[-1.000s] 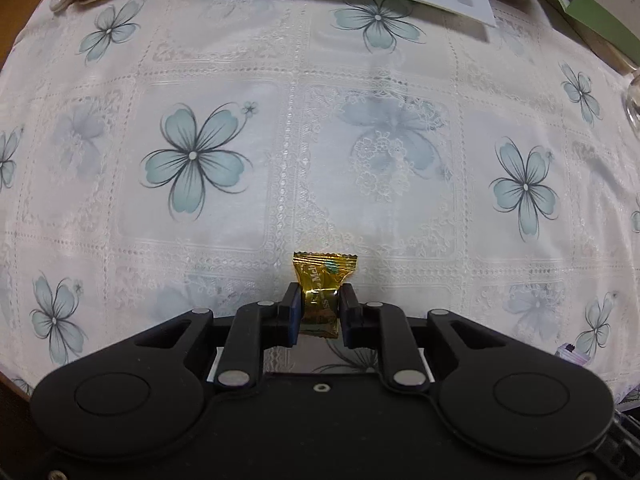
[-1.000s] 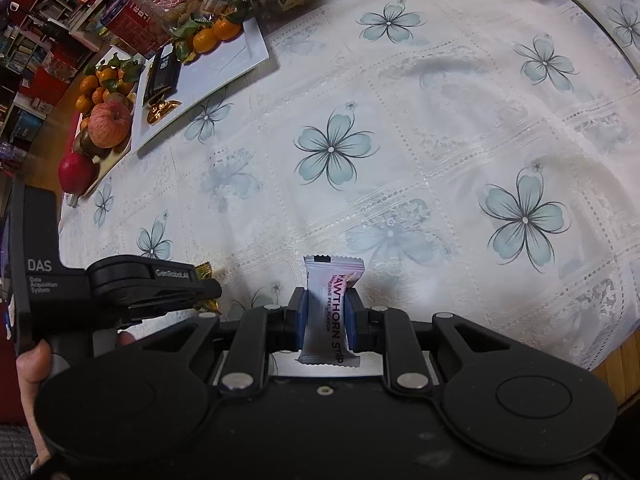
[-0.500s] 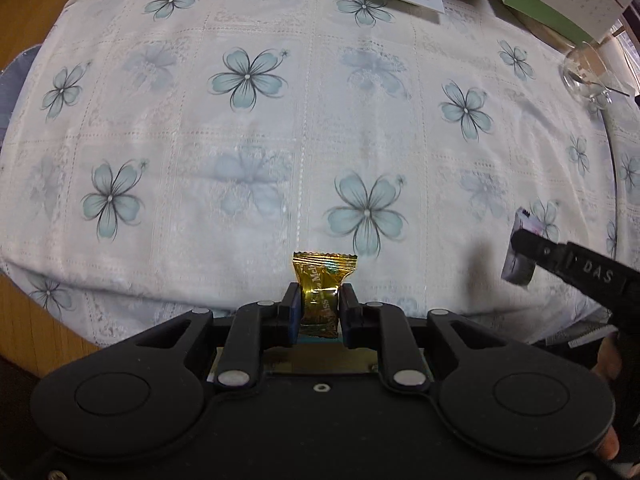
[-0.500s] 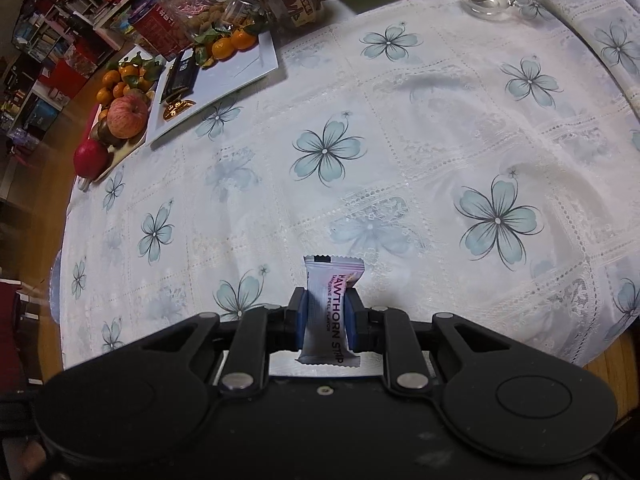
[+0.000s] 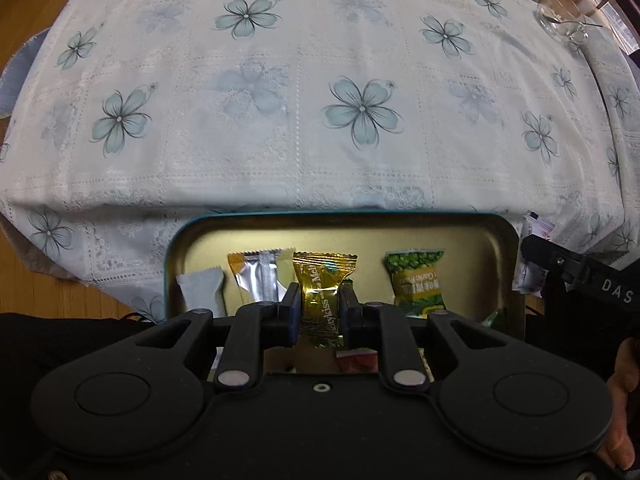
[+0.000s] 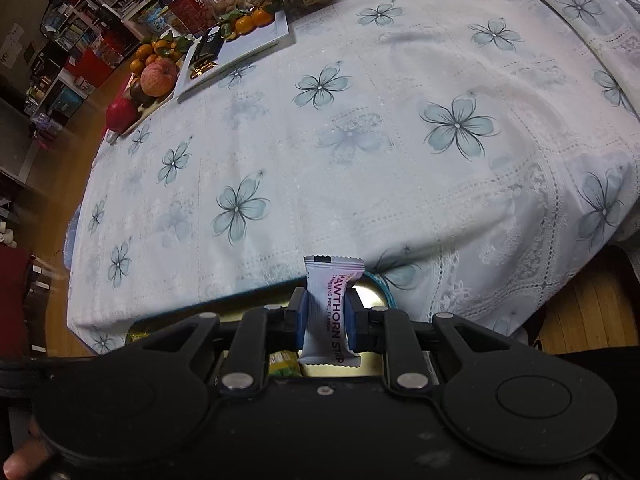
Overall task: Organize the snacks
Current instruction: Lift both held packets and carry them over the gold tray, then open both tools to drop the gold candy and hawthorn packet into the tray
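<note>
Here the left claw (image 5: 319,309) grips a gold candy (image 5: 323,292) above the tin (image 5: 514,264); the right claw (image 6: 327,320) clamps a white hawthorn strip (image 6: 330,308).

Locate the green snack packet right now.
Left wrist view: the green snack packet lies in the tin, right of the gold candy that the left gripper holds.
</note>
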A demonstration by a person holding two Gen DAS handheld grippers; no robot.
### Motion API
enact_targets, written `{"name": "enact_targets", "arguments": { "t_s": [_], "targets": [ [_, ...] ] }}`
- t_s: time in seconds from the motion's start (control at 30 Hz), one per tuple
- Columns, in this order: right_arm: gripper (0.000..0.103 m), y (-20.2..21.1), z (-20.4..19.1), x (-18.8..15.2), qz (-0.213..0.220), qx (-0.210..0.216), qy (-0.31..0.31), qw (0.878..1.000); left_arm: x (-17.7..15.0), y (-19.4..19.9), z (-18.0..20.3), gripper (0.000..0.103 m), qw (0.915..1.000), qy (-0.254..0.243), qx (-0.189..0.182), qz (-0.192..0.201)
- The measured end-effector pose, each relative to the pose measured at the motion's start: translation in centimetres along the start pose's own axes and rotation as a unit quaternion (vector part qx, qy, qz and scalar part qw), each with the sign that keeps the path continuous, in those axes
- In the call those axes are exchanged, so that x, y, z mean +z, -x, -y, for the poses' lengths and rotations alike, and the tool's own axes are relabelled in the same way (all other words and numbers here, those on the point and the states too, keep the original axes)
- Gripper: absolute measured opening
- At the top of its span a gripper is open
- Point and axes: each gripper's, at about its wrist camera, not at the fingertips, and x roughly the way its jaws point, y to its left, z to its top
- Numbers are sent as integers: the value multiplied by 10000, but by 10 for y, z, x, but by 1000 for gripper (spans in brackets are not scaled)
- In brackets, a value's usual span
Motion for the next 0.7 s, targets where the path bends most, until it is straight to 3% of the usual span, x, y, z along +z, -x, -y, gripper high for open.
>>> {"name": "enact_targets", "arguments": {
  "t_s": [0.17, 0.37, 0.7],
  "targets": [
    [22, 10, -9, -9, 169, 120, 105, 9997, -6, 5, 8, 28, 9997, -77, 8, 240],
    [26, 33, -23, -13, 684, 261, 185, 9971, -10, 27, 8, 33, 9978, -61, -89, 647],
    [26, 51, -30, -42, 822, 257, 295, 9958, -43, 44, 7, 33, 9917, -169, -31, 1278]
  ]
}}
